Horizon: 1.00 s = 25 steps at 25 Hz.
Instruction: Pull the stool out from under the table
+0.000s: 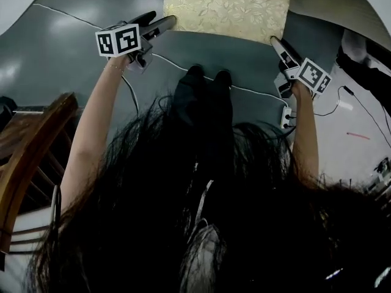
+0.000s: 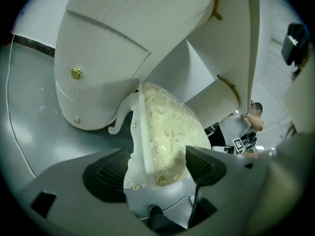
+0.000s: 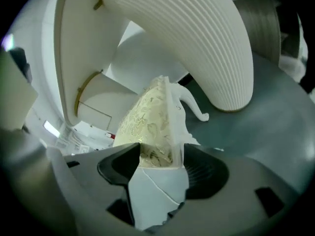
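Note:
The stool (image 1: 226,8) has a gold floral cushion and a white frame, and it stands on the grey floor at the top of the head view. My left gripper (image 1: 165,23) reaches its near left corner and my right gripper (image 1: 276,41) its near right corner. In the left gripper view, the stool's corner (image 2: 165,132) lies between the wide-open jaws of the left gripper (image 2: 157,168). The right gripper (image 3: 160,163) is also open, astride the other corner of the stool (image 3: 147,122). The white fluted table base (image 2: 98,58) (image 3: 197,43) rises just behind the stool.
A wooden chair (image 1: 30,151) stands close on the left. A white cable (image 1: 183,66) crosses the floor to a power strip (image 1: 286,118) by my right arm. My feet (image 1: 208,78) are between the grippers. Another person (image 2: 246,124) stands beyond the table.

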{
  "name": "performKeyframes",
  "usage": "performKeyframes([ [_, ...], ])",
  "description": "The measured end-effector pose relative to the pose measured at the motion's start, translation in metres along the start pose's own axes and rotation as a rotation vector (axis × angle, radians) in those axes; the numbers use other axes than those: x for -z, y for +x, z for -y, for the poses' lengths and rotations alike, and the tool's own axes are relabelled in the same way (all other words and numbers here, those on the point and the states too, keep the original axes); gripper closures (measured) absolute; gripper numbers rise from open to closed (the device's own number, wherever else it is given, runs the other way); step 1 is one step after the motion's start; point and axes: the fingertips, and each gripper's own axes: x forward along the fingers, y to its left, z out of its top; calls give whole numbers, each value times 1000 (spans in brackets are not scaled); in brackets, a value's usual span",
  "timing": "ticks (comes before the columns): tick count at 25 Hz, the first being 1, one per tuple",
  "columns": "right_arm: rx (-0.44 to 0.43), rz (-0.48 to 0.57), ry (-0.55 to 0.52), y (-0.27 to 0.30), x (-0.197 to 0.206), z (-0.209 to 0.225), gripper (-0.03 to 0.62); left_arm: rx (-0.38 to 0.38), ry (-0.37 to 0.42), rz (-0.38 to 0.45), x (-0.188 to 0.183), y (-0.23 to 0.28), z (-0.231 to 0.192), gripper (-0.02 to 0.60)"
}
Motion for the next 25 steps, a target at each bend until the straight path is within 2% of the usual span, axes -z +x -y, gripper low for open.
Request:
performKeyframes([
  [3,-88,19,114,4,6,-4,332,45,-61,-15,5,5,-5,222],
  [8,-58,10,77,4,4,2,333,189,-184,-33,10,19,4,222],
  [9,-51,12,76,5,5,2,333,199,-196,-42,11,22,6,222],
  [13,-24,44,71,4,5,3,333,181,-209,-43,11,24,7,224],
  [17,14,78,72,3,4,3,333,161,-238,22,12,20,6,227],
  [21,34,90,95,3,10,3,333,115,-263,97,11,15,5,258],
  [23,31,78,115,2,13,5,333,97,-253,88,9,18,5,258],
  [25,27,50,139,3,15,7,333,76,-259,34,8,19,6,258],
])
